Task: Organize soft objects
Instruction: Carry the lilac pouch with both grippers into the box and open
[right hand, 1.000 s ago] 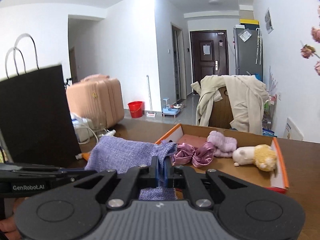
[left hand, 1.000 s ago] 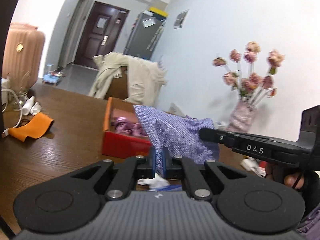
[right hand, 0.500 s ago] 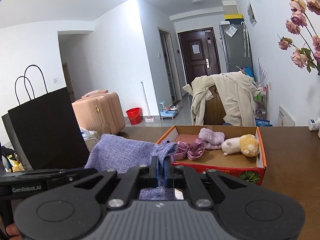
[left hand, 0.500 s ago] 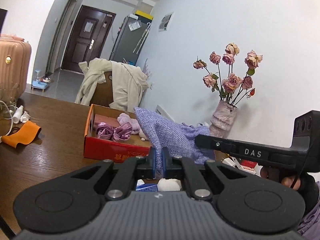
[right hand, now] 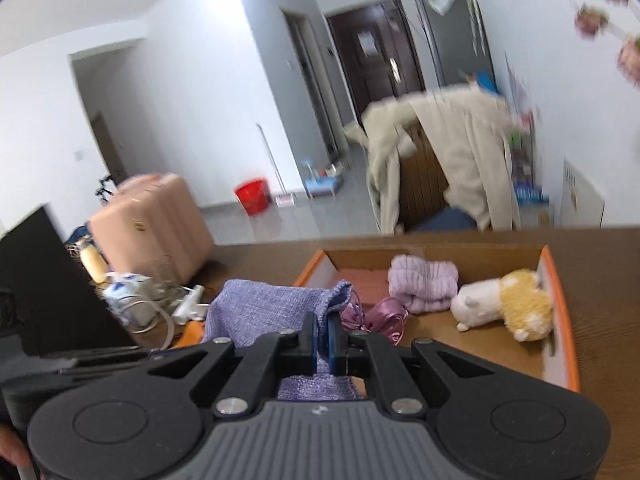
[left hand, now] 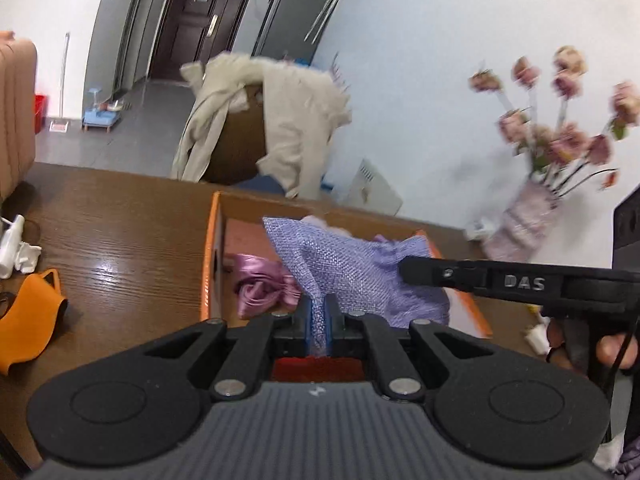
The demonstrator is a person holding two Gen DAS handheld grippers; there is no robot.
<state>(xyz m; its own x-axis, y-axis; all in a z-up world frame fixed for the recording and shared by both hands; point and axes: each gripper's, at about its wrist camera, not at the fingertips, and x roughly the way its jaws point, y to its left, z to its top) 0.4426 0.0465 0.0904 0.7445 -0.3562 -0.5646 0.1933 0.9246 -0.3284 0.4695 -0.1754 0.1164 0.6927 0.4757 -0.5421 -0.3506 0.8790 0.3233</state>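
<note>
Both grippers hold one purple woven cloth (left hand: pixel 352 268) stretched between them over the near end of an orange-rimmed cardboard box (left hand: pixel 211 248). My left gripper (left hand: pixel 319 316) is shut on one edge. My right gripper (right hand: pixel 323 334) is shut on the other edge of the cloth (right hand: pixel 260 308). In the box (right hand: pixel 560 300) lie a pink satin bow (right hand: pixel 384 316), a folded lilac towel (right hand: pixel 424 284) and a white and yellow plush toy (right hand: pixel 504 304). The right gripper's arm (left hand: pixel 520 280) crosses the left wrist view.
An orange fabric piece (left hand: pixel 28 316) and white items (left hand: pixel 16 248) lie on the wooden table (left hand: pixel 120 232) at left. A vase of pink flowers (left hand: pixel 528 224) stands at right. A black bag (right hand: pixel 44 280), cables and a pink suitcase (right hand: pixel 156 232) are left. A chair with a beige coat (right hand: pixel 440 160) stands behind.
Both grippers have moved forward and tilted down with the cloth, which now hangs over the box's near end. Both views are closer to the box.
</note>
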